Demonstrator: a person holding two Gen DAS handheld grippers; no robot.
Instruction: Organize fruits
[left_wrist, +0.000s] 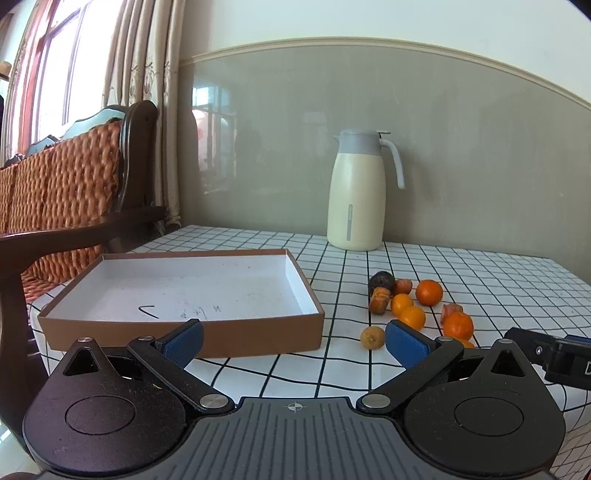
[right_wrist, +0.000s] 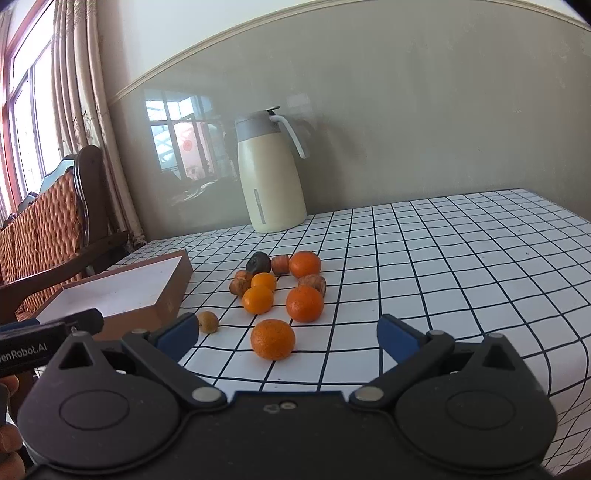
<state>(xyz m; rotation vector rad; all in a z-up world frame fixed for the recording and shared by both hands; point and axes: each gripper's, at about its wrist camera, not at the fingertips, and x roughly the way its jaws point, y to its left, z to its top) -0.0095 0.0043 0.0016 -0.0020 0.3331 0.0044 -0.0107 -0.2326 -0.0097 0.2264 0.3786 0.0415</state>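
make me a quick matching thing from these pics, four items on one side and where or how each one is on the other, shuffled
1. cardboard box
2. thermos jug
3. nearest orange
4. left tongs

a. upright by the wall
b. open, holding nothing
c. empty, left of the fruit
d. on the cloth just ahead of the right tongs

Pairs: 1-c, 2-a, 3-d, 4-b
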